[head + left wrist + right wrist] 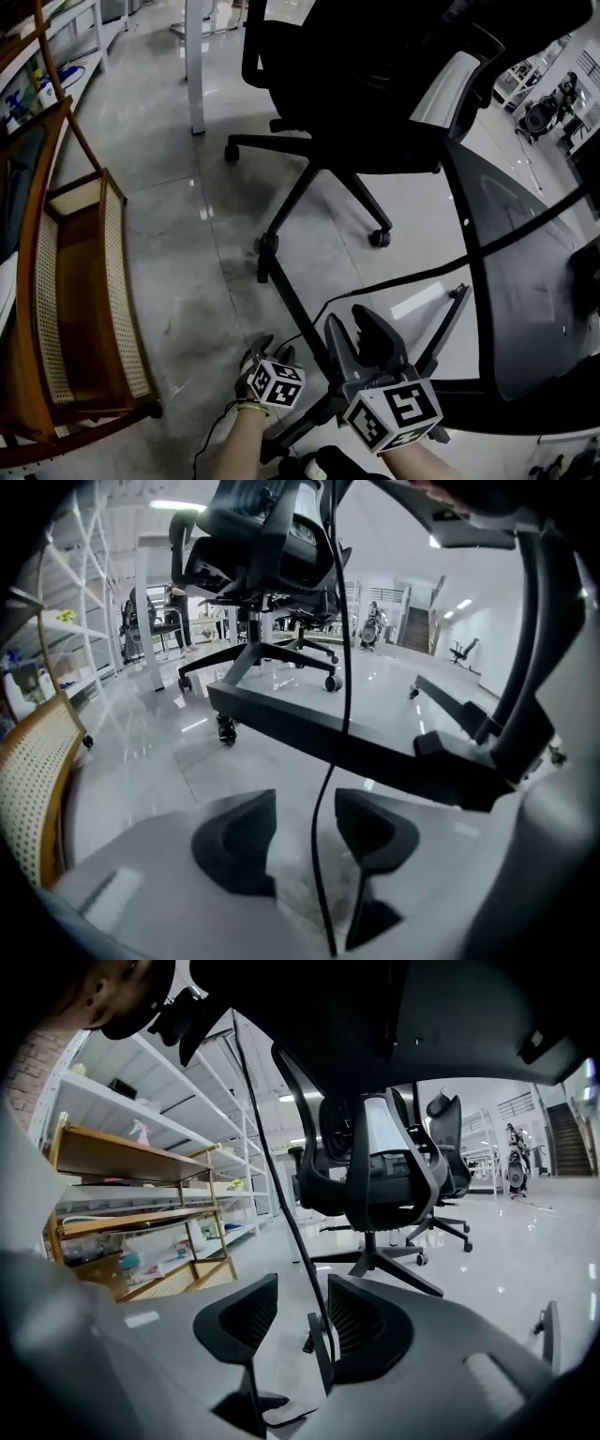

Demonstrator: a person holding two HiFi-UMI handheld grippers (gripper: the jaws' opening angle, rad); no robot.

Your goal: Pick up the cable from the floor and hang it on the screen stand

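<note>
Both grippers are held low over the floor (187, 262), beside the black leg (292, 302) of what is taken to be the screen stand. The jaws of the left gripper (270, 352) (305, 803) are spread wide, and the cable (322, 827) is seen running upright through the gap, touched by neither pad. The jaws of the right gripper (347, 317) (302, 1286) are parted less widely. The cable (281, 1194) passes between them too, close to one pad, with no squeeze shown, so nothing is gripped yet. In the head view the cable (422, 272) is laid from near the leg across the floor to the right. It should be centred between the pads before the jaws are closed, and the two grips kept apart along it, so that a slack loop can be lifted clear of the leg and the office chair (356, 84)
</note>
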